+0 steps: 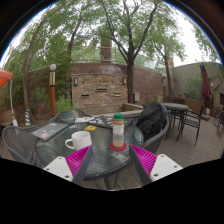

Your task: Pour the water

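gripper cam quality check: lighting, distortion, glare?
Gripper view: even, soft outdoor daylight, pale sky bright behind the trees; strong fisheye bending of the brick wall and table rim; no glare on the bottle, standing just ahead of the open tongs.

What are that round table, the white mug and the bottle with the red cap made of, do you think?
The table looks like a glass top on a dark metal frame: it reflects the sky. The white mug seems glazed ceramic, opaque and smooth. The bottle, standing just ahead of the gripper and its open fingers, is probably clear plastic with a red plastic cap, though glass is possible.
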